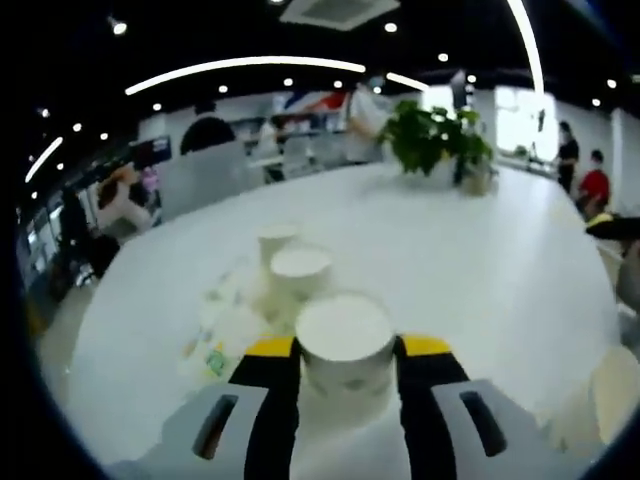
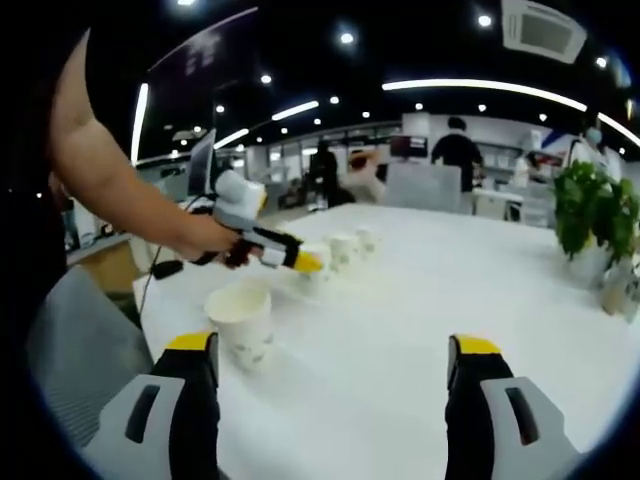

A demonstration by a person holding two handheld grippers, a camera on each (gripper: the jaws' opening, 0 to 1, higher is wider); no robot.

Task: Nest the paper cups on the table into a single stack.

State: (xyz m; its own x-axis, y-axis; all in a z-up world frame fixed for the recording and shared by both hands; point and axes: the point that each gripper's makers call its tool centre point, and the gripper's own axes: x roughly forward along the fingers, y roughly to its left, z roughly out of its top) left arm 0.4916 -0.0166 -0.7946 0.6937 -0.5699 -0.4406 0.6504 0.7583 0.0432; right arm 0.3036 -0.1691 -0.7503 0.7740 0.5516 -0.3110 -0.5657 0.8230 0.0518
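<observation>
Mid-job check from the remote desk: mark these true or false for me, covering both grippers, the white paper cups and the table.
1. The left gripper has its jaws around a white paper cup. True.
2. The right gripper holds a cup. False: its jaws stand wide apart with nothing between them.
3. A white paper cup with a green print stands upright near the right gripper's left jaw. True.
4. All cups are already one stack. False: several stand apart on the round white table.
5. A potted green plant stands on the table. True.
</observation>
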